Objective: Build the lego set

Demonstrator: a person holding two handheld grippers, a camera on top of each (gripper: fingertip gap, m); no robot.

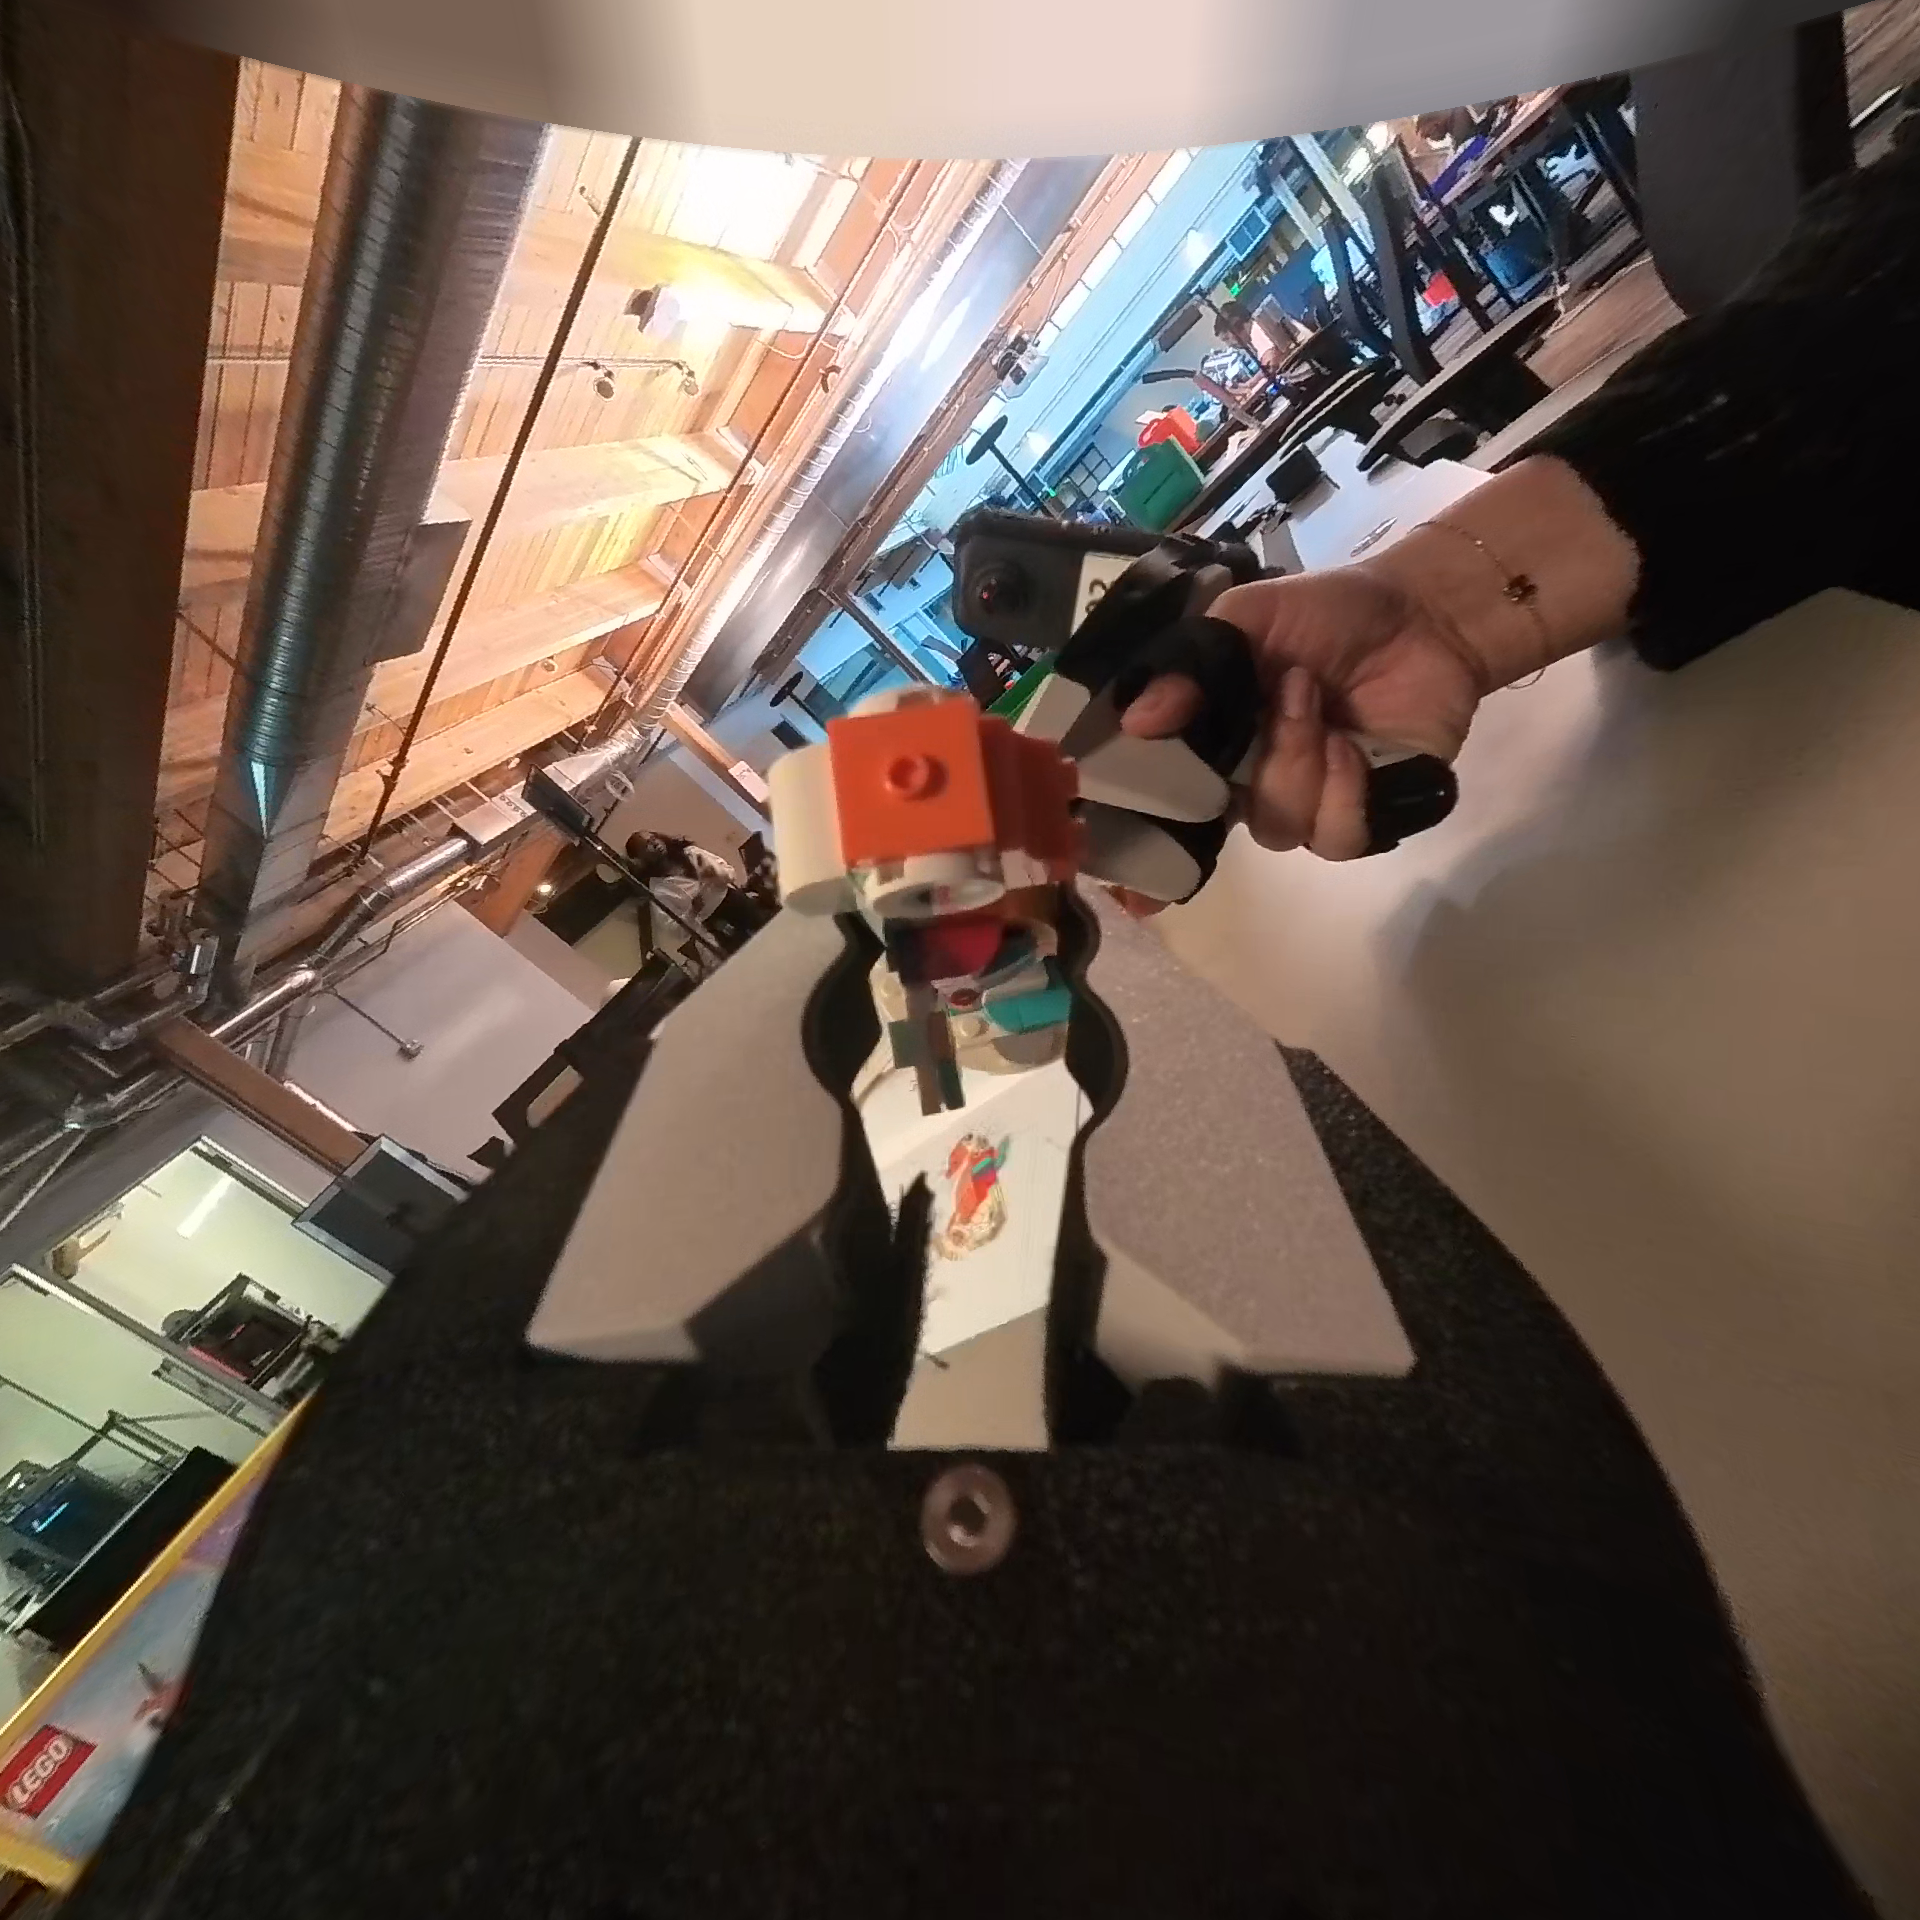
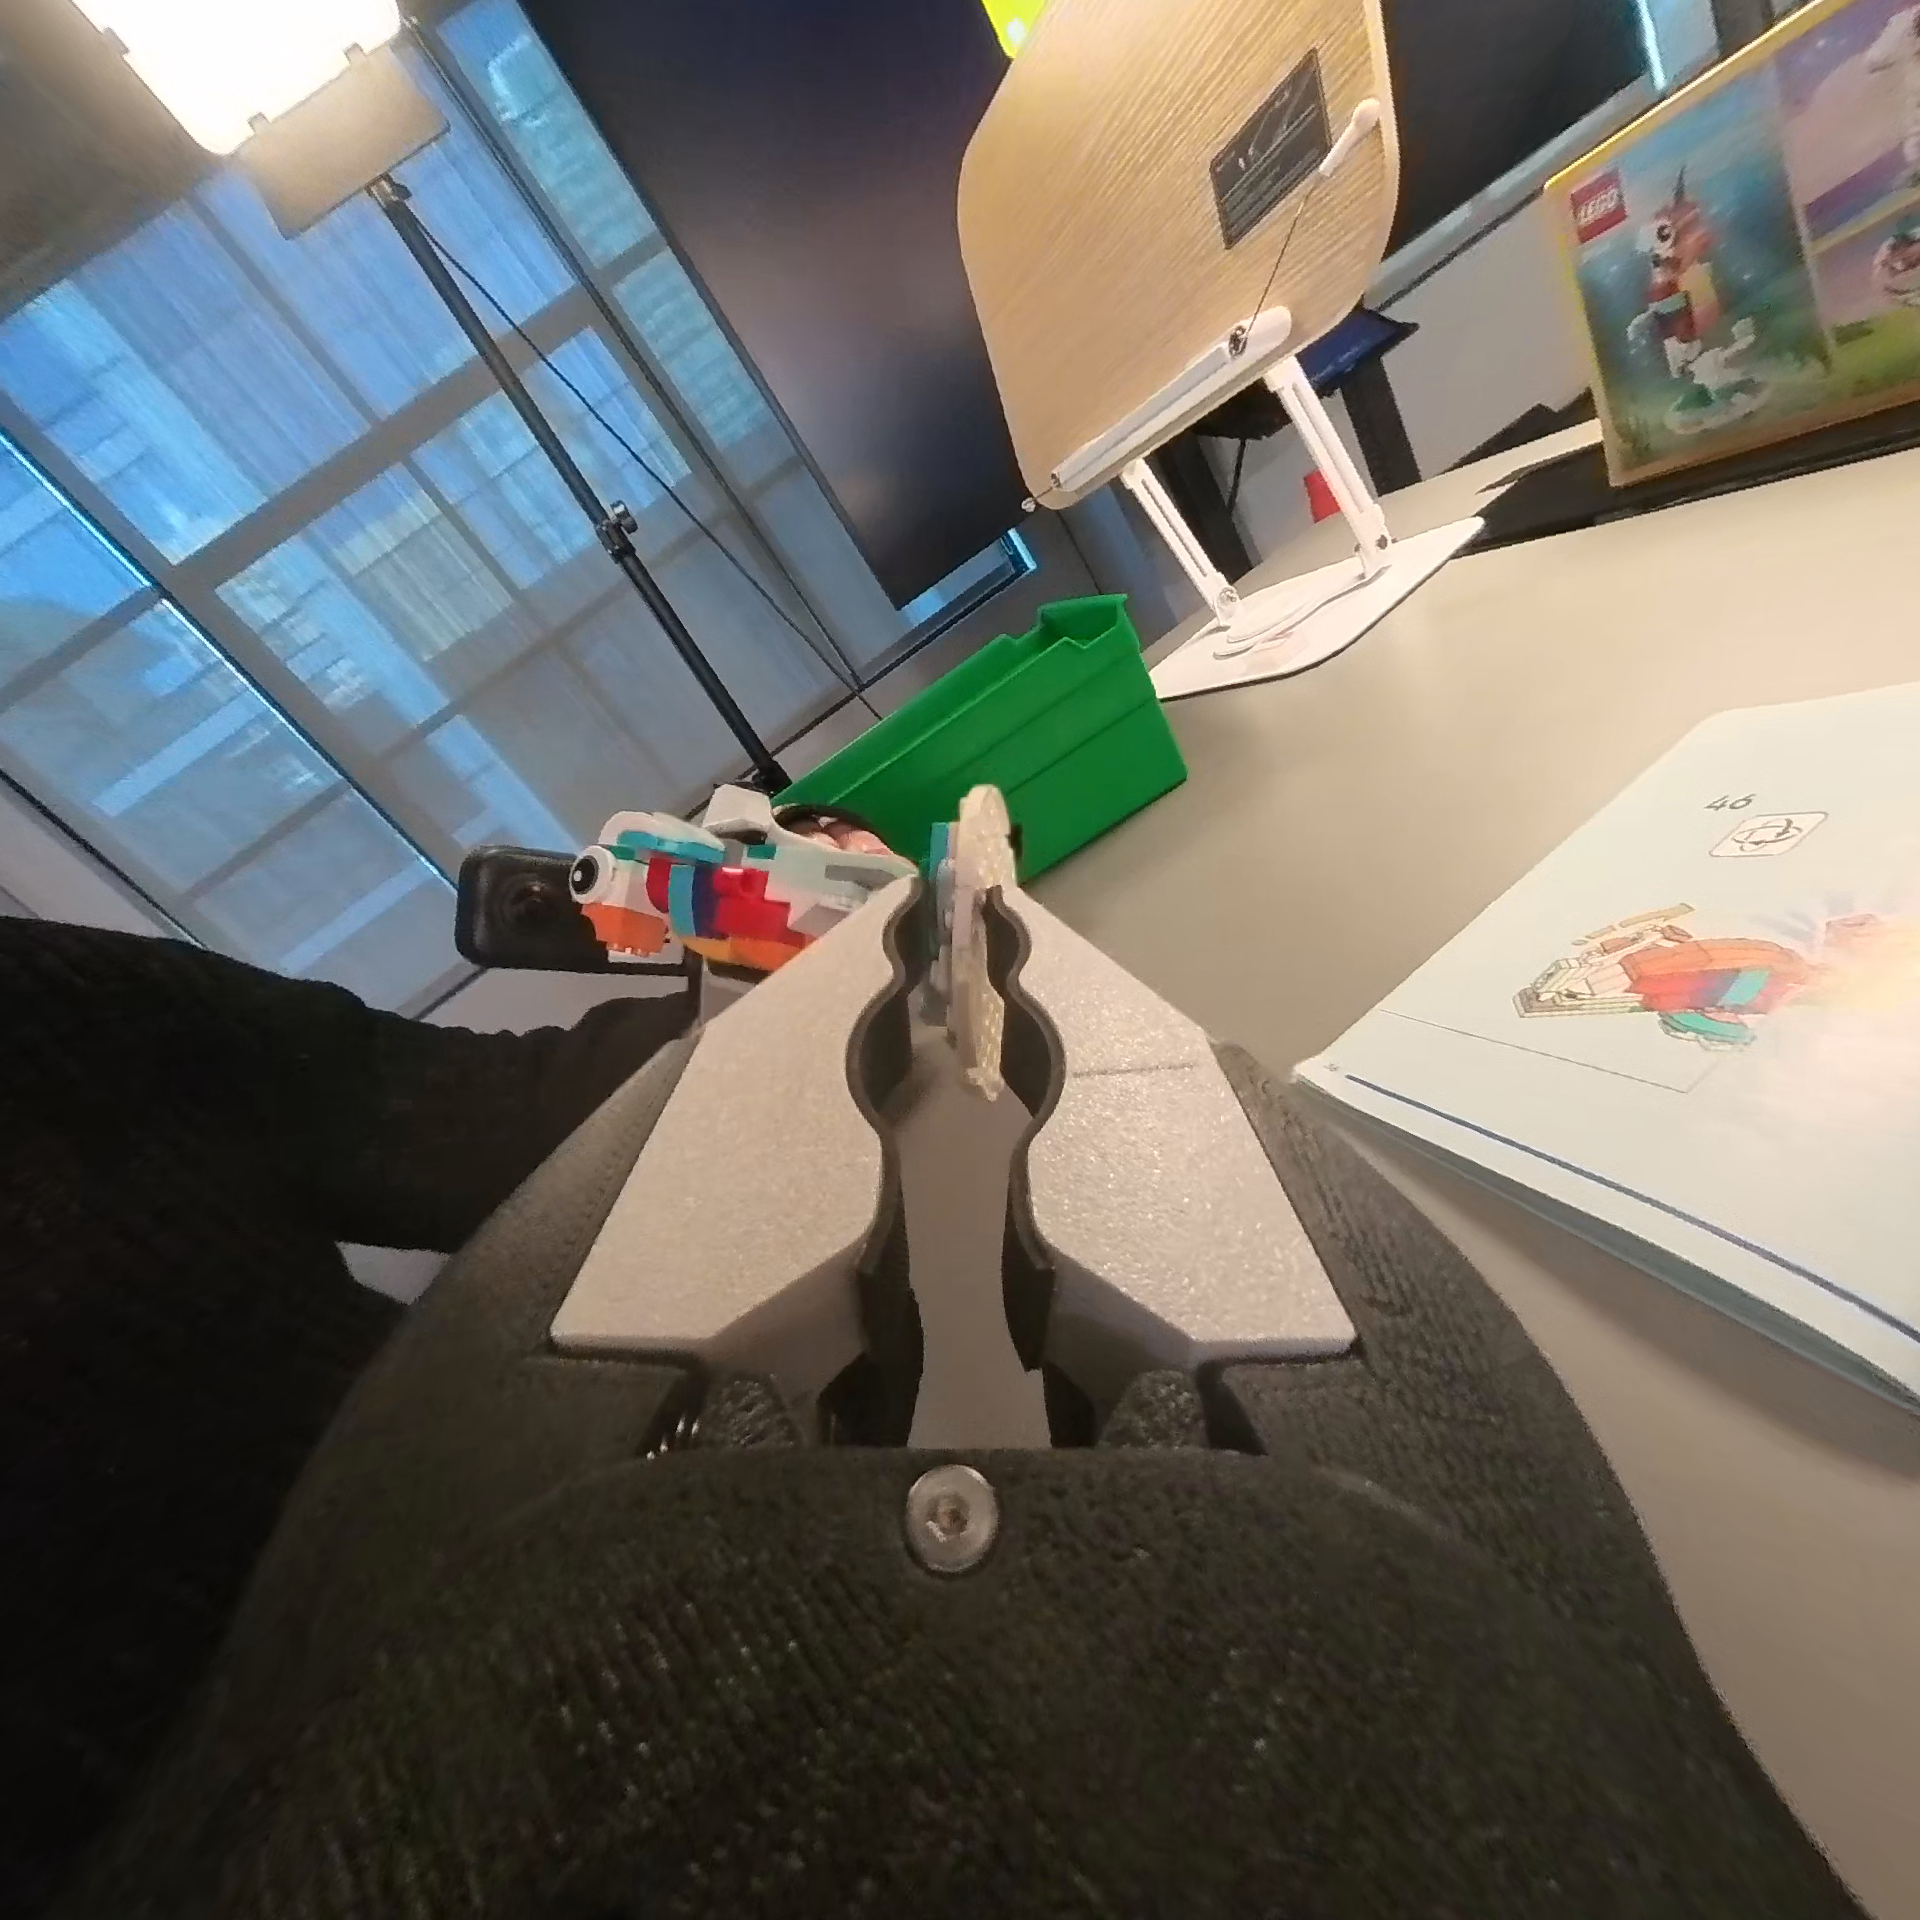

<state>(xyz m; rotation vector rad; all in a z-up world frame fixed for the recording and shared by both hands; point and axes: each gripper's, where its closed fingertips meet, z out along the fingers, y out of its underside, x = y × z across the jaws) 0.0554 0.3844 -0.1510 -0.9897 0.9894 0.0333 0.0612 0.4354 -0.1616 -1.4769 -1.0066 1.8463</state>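
Lego model [image 1: 914,831] held for joining

Your left gripper [image 1: 961,935] clamps the model; your right gripper [image 2: 961,935] pinches a round plate [image 2: 977,935] edge-on, presumably for attachment.

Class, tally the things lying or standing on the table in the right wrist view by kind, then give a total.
Green bin: 1
Instruction booklet: 1
Book stand: 1
Lego box: 1
Total: 4
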